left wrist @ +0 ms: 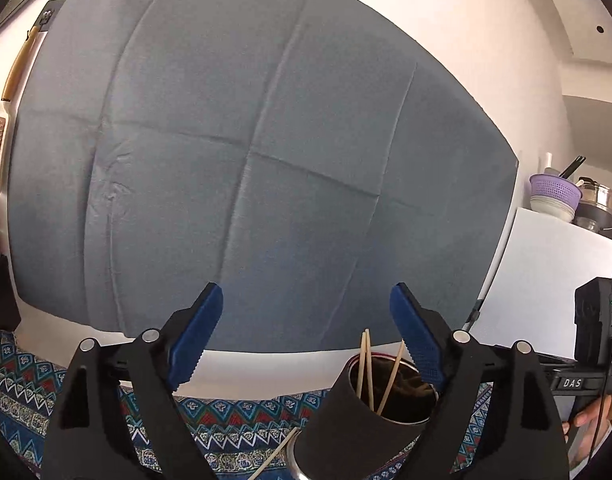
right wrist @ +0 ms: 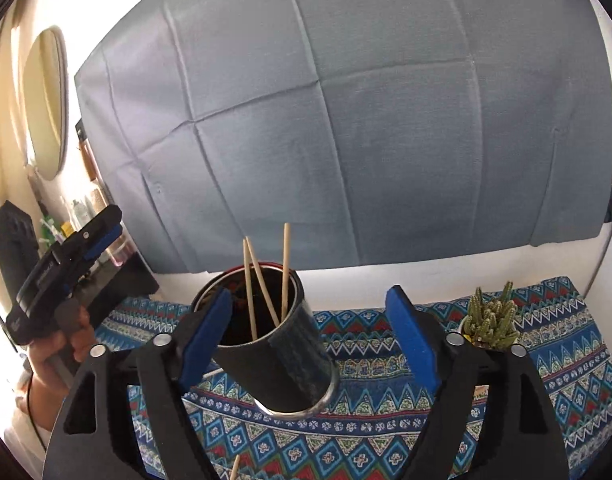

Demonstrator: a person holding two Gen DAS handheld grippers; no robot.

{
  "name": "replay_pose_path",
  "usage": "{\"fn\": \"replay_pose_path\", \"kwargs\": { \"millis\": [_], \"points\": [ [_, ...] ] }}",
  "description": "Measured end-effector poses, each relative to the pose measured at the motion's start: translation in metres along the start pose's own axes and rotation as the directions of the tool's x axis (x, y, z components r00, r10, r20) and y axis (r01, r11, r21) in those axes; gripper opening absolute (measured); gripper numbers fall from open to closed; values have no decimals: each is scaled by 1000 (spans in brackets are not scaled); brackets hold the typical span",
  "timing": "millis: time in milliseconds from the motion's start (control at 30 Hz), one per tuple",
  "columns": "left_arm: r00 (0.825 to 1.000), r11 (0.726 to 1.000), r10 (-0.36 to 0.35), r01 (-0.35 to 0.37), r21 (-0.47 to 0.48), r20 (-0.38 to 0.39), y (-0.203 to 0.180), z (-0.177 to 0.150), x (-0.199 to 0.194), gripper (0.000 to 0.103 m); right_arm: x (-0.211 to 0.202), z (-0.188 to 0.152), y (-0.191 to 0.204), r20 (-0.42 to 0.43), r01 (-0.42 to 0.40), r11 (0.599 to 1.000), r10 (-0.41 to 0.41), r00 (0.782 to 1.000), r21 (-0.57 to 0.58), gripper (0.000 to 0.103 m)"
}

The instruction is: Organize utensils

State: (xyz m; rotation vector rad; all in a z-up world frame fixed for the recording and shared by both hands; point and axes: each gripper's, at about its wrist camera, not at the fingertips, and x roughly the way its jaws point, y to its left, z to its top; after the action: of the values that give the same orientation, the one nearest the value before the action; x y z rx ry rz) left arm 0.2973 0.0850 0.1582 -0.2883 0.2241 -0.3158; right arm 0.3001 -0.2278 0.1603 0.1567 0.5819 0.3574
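Observation:
A dark metal cup [right wrist: 273,356] stands on the patterned tablecloth [right wrist: 386,420] with three wooden chopsticks [right wrist: 285,264] sticking out of it. My right gripper [right wrist: 309,292] is open just above and around the cup; its left pad overlaps the rim and the right pad stands well clear. My left gripper [left wrist: 306,292] is open too and holds nothing, with the cup [left wrist: 378,404] low and to its right, beside the right finger. One loose chopstick [left wrist: 273,456] lies on the cloth by the cup's base, and its tip [right wrist: 234,468] shows at the bottom edge.
A small cactus in a white pot [right wrist: 492,320] stands to the right of the cup. A grey-blue cloth [left wrist: 265,160] hangs on the wall behind. A hand holds the left gripper [right wrist: 109,224] at the left. Bottles [right wrist: 77,212] crowd the far left, and dishes [left wrist: 554,196] the far right.

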Motion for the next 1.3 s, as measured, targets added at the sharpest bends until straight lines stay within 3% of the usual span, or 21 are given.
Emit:
{"fn": "replay_pose_path", "kwargs": {
  "millis": [133,300,467,600,767,1100,1200,1267,1300],
  "points": [
    [997,998,54,-53,14,-60,10,-9,2,97,-2,-8,-9,-33,30,999,-30,999,-12,87],
    [986,995,97,-94,29,-133,23,-26,6,97,6,-22,-20,-87,88,995,-92,992,-47,87],
    [964,987,129,-102,127,-231,31,-49,14,97,19,-44,-36,-161,122,991,-128,979,-49,87],
    [921,978,150,-85,191,-358,36,-73,27,97,34,-66,-47,-239,133,990,-142,960,-56,87],
    [882,975,132,-32,221,-452,38,-102,34,97,49,-90,-51,-320,126,988,-148,936,-87,87],
    [784,959,138,46,278,-606,31,-146,55,97,76,-123,-47,-447,97,986,-149,882,-138,87],
    [756,955,148,58,290,-638,29,-156,60,85,82,-129,-46,-468,94,987,-144,872,-129,87],
    [727,955,161,55,291,-667,29,-163,66,68,86,-132,-47,-484,87,989,-133,865,-118,87],
    [720,951,179,49,306,-671,29,-167,68,67,88,-134,-48,-493,81,991,-126,861,-110,87]
  ]
}}
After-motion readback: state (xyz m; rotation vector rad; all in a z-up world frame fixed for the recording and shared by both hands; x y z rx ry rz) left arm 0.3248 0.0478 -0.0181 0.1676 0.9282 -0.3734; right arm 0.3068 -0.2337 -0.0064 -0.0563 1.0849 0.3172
